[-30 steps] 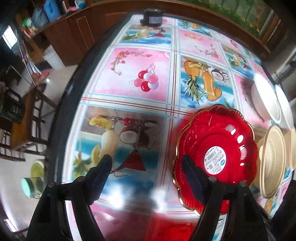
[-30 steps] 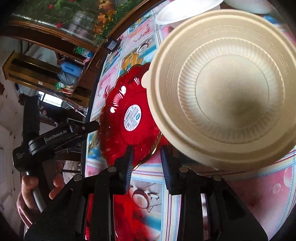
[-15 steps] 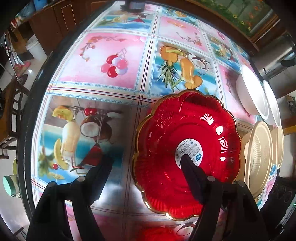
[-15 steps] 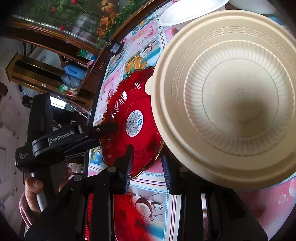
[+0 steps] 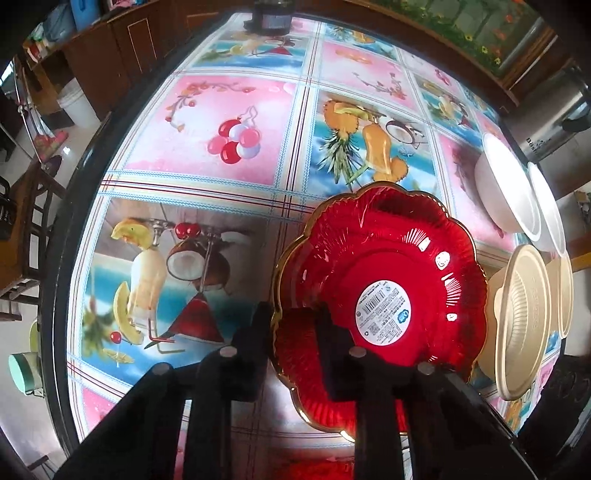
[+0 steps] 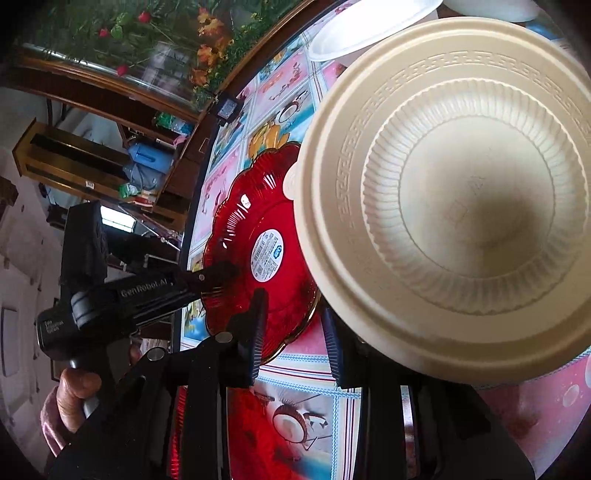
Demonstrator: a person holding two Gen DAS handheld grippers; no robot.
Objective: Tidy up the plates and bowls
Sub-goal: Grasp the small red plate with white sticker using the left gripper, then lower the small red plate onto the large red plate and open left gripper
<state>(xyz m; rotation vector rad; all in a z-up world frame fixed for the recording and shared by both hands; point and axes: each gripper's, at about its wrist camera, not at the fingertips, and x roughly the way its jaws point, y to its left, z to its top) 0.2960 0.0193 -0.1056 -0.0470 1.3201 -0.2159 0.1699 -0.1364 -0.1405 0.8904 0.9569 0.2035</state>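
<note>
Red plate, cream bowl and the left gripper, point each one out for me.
red plate (image 5: 384,312), left wrist view, on its round white sticker.
cream bowl (image 6: 476,206), right wrist view, on its inner bottom.
left gripper (image 5: 291,328), left wrist view, midway between its fingertips.

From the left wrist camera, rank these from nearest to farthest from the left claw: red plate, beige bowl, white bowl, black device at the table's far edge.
1. red plate: its rim is between the left claw fingers.
2. beige bowl: just right of the plate.
3. white bowl: farther back on the right.
4. black device: top, at the far edge.
</note>
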